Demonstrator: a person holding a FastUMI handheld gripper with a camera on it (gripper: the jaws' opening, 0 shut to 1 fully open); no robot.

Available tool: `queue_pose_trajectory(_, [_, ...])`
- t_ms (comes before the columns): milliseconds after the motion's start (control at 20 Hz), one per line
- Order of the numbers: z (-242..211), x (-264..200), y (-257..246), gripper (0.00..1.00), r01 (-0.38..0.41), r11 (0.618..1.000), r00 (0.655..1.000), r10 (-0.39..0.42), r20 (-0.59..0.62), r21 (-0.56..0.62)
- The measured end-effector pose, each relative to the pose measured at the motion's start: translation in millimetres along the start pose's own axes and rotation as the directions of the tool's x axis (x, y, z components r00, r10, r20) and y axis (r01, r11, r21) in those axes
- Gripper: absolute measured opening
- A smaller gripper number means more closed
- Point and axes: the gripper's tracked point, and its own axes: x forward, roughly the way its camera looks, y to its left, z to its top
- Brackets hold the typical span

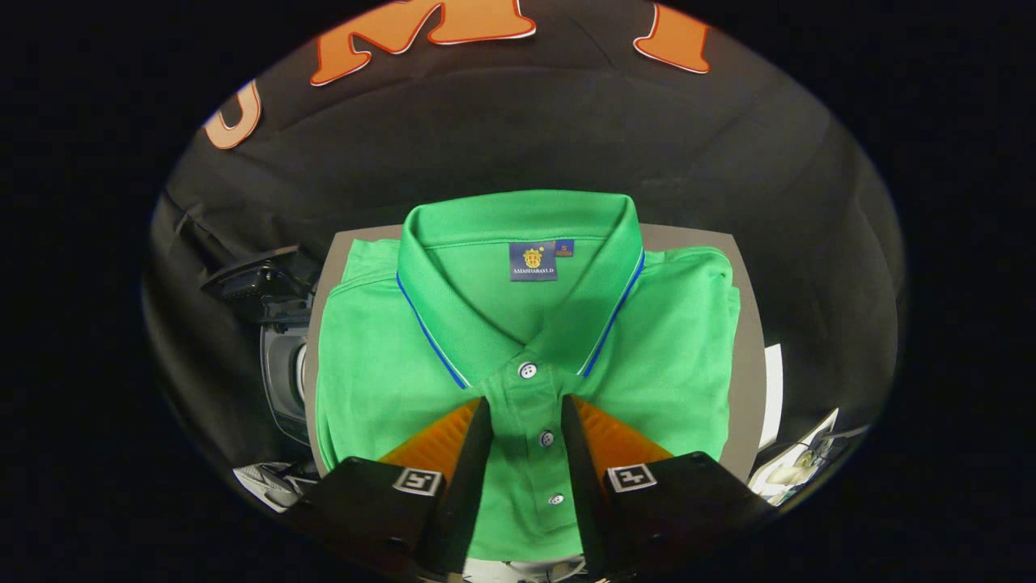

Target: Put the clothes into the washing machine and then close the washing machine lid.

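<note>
Gripper (526,409) is pointing down and forward over a folded green polo shirt (388,380), fingers spread apart with a clear gap between them, gripping nothing. The two fingertips (483,407) are sitting over the shirt's button placket (544,441); whether they are touching the fabric, cannot tell. The middle button is showing in the gap between the fingers, the top button lying just ahead of the tips at 12 o'clock, the lowest button further back between the fingers.

Shirt is lying flat, collar (518,243) standing up at 12 o'clock from the fingers, beyond the tips (blue piping along the collar edges, a dark neck label inside). It is resting on a grey surface (749,340), whose bare margin is showing at 3 o'clock and along the far corners.

A dark machine-like object (267,291) is standing at 9 to 10 o'clock, just beside the grey surface; what it is, cannot tell
</note>
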Motion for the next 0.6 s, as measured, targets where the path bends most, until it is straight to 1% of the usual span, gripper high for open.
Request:
queue_pose_trajectory(50, [2.7,2.3,3.9,0.59,-0.002,1.0,1.0,0.002,0.007,-0.004])
queue_pose_trajectory(100, [0.3,2.9,10.2,0.47,-0.007,1.0,1.0,0.007,0.003,0.0])
queue_pose_trajectory(200, [5.7,-1.0,9.6,0.25,0.021,0.999,1.0,-0.02,0.024,-0.037])
queue_pose_trajectory(300, [5.1,2.3,8.0,0.25,0.014,0.999,0.999,-0.012,0.037,-0.042])
queue_pose_trajectory(450, [7.0,-0.4,8.9,0.25,-0.008,1.0,0.997,0.008,0.072,-0.003])
queue_pose_trajectory(550, [9.4,-1.1,7.3,0.25,0.0,1.0,0.993,0.0,0.116,-0.004])
queue_pose_trajectory(600, [7.4,-2.3,7.7,0.19,-0.005,1.0,0.992,0.005,0.123,-0.003])
